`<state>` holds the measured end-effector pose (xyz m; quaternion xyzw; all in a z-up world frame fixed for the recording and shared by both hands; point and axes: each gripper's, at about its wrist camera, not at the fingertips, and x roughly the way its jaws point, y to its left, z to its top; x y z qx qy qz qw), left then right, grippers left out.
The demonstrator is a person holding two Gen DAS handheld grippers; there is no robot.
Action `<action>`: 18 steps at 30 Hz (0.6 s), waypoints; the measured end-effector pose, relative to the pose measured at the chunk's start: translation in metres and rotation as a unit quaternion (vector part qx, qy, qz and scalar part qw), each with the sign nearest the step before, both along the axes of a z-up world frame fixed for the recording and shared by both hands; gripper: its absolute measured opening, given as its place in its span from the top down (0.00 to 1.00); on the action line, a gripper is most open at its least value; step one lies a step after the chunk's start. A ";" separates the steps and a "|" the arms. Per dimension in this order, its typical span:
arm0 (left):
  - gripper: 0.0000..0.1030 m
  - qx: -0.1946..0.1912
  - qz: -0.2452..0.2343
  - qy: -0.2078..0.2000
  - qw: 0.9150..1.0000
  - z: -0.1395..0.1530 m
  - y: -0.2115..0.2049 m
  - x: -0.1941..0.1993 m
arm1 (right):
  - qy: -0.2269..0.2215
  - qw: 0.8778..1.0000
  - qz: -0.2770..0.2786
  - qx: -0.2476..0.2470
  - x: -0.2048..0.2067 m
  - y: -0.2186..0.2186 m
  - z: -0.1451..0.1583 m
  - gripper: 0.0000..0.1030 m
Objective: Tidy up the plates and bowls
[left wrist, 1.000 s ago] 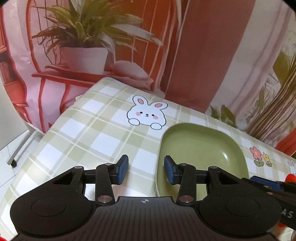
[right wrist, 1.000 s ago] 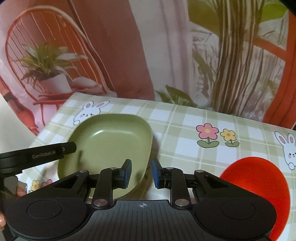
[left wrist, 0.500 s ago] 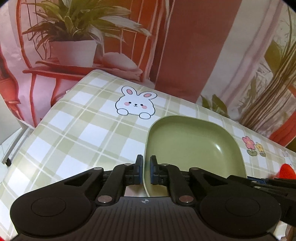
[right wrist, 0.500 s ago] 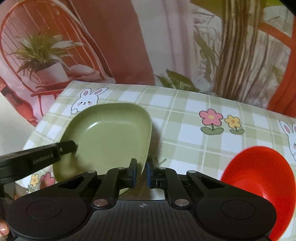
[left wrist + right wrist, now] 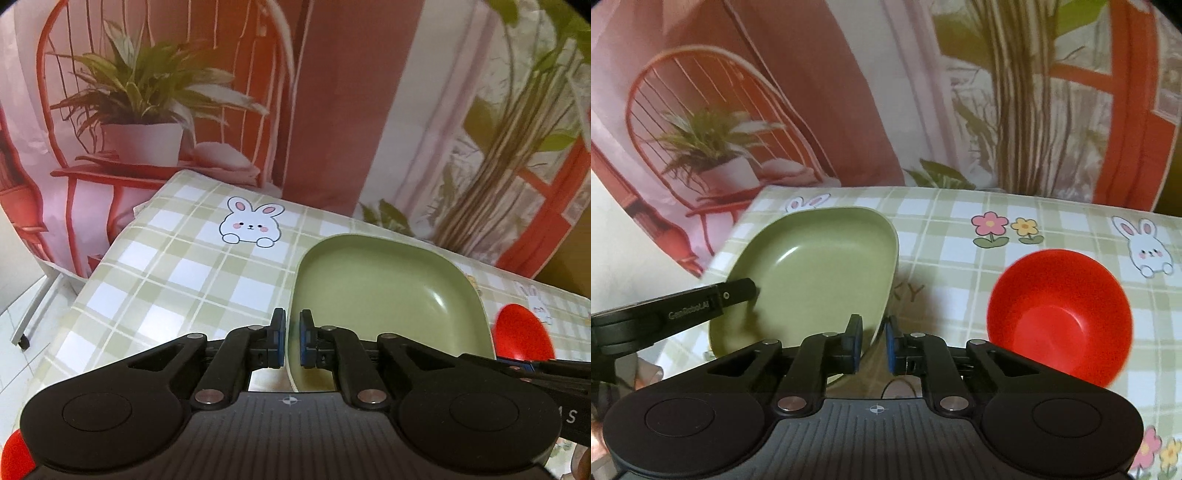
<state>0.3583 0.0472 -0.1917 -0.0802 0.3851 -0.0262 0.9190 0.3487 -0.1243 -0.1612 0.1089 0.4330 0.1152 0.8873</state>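
A green square plate (image 5: pixel 388 295) is held above the checked tablecloth (image 5: pixel 177 273), tilted. My left gripper (image 5: pixel 292 341) is shut on its left rim. My right gripper (image 5: pixel 873 345) is shut on its right rim, and the plate shows in the right wrist view (image 5: pixel 816 269) with the left gripper's finger (image 5: pixel 735 297) across its near left edge. A red bowl (image 5: pixel 1060 314) stands upright on the cloth to the right of the plate, apart from it; it also shows in the left wrist view (image 5: pixel 522 336).
The table's left edge (image 5: pixel 110 254) drops off to a tiled floor. A printed backdrop (image 5: pixel 332 110) with a chair and plants hangs right behind the table. A red object (image 5: pixel 14 456) peeks in at the bottom left corner.
Both grippers closed on the green plate's opposite rims and lifted it off the cloth; it now tilts. The red bowl has not moved.
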 end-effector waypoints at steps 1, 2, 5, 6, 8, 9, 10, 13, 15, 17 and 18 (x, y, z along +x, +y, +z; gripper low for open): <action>0.92 0.001 -0.003 -0.002 1.000 0.003 -0.001 -0.004 | -0.006 1.000 0.000 0.005 -0.005 -0.002 0.003 0.88; 0.92 0.003 -0.006 -0.004 1.000 0.006 -0.002 -0.007 | -0.010 1.000 0.000 0.009 -0.011 -0.004 0.007 0.87; 0.92 0.008 -0.015 -0.007 1.000 0.015 -0.006 -0.020 | -0.019 1.000 0.001 0.015 -0.025 -0.010 0.015 0.87; 0.92 0.009 -0.018 -0.007 1.000 0.017 -0.009 -0.024 | -0.019 1.000 0.002 0.017 -0.030 -0.012 0.018 0.87; 0.91 0.010 -0.022 -0.007 1.000 0.020 -0.011 -0.030 | -0.020 1.000 0.005 0.022 -0.039 -0.016 0.022 0.86; 0.91 0.009 -0.024 -0.008 1.000 0.022 -0.013 -0.034 | -0.020 1.000 0.007 0.023 -0.044 -0.018 0.024 0.86; 0.91 0.005 -0.026 -0.011 1.000 0.024 -0.013 -0.037 | -0.021 1.000 0.009 0.022 -0.049 -0.021 0.025 0.85; 0.91 -0.003 -0.034 -0.020 0.999 0.028 -0.019 -0.048 | -0.025 0.999 0.014 0.016 -0.064 -0.029 0.031 0.85; 0.91 -0.002 -0.039 -0.027 0.999 0.030 -0.025 -0.055 | -0.029 0.999 0.014 0.013 -0.072 -0.034 0.035 0.85; 0.91 -0.005 -0.042 -0.030 0.999 0.032 -0.031 -0.061 | -0.033 0.999 0.013 0.013 -0.079 -0.040 0.037 0.85; 0.91 -0.006 -0.044 -0.030 0.999 0.032 -0.034 -0.062 | -0.036 0.999 0.011 0.013 -0.082 -0.043 0.039 0.85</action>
